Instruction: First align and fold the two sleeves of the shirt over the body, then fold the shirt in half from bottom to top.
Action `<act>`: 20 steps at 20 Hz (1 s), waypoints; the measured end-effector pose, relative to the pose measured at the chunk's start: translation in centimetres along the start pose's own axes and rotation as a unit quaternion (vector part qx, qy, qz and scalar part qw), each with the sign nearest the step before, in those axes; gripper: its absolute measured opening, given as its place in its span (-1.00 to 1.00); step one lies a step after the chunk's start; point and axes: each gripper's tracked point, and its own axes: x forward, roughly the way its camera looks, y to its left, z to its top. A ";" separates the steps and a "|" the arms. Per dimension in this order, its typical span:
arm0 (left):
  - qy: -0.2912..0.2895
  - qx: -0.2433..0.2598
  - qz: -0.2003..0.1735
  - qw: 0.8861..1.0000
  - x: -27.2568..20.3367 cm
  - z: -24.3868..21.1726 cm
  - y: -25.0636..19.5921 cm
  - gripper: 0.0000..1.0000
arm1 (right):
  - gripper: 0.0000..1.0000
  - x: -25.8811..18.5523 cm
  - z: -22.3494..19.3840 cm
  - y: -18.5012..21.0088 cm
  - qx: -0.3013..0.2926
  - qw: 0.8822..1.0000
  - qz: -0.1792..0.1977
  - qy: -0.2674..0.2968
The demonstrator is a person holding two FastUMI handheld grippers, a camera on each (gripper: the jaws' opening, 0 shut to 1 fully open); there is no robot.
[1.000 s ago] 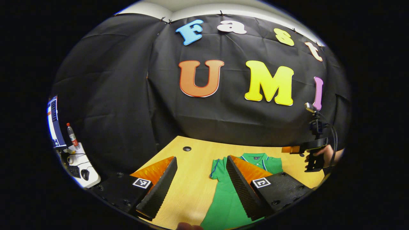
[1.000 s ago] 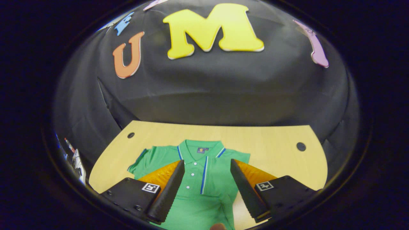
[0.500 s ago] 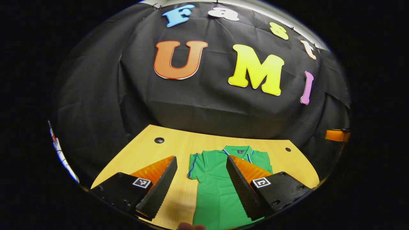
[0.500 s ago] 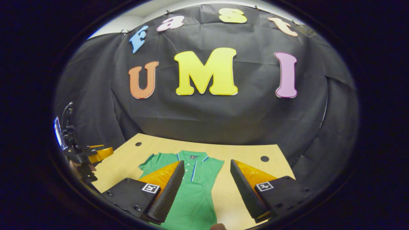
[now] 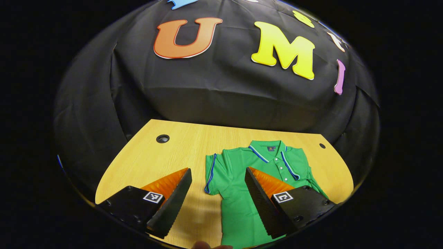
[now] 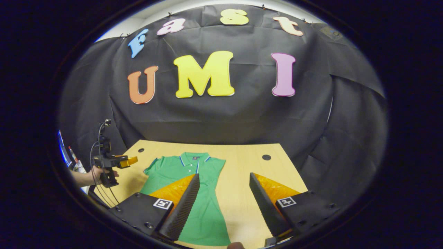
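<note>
Left gripper view has the left gripper (image 5: 218, 197) at the bottom centre of the frame, its two fingers spread well apart with nothing between them but table and cloth. Above them, right of centre, a green polo shirt (image 5: 256, 173) lies flat on a pale wooden table (image 5: 155, 162), collar toward the black backdrop (image 5: 207, 97), buttons facing up, blue piping along the placket. One short sleeve (image 5: 214, 174) sits just above the gap between the fingers, spread outward on the wood. A round cable hole (image 5: 162, 138) shows in the tabletop at the upper left of the table, another small one (image 5: 322, 145) at its right edge.

Right gripper view has the right gripper (image 6: 224, 204) at the bottom centre, fingers likewise parted and empty. The shirt (image 6: 187, 186) lies left of centre, partly behind the left-hand finger. At the left edge of that frame a hand (image 6: 98, 173) holds the other gripper (image 6: 116, 162) above the table's corner, clear of the shirt. No container is in sight on the table.
</note>
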 end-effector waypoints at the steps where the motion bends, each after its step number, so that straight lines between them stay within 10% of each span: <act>1: 0.002 0.001 0.006 1.000 0.7 -0.3 0.6 0.99 | 0.86 -0.1 -0.5 -0.3 0.004 1.000 -0.008 0.004; 20: 0.084 0.027 -0.008 0.996 10.2 -8.0 2.6 0.57 | 0.87 -2.6 -6.8 -3.4 0.029 0.996 -0.051 0.068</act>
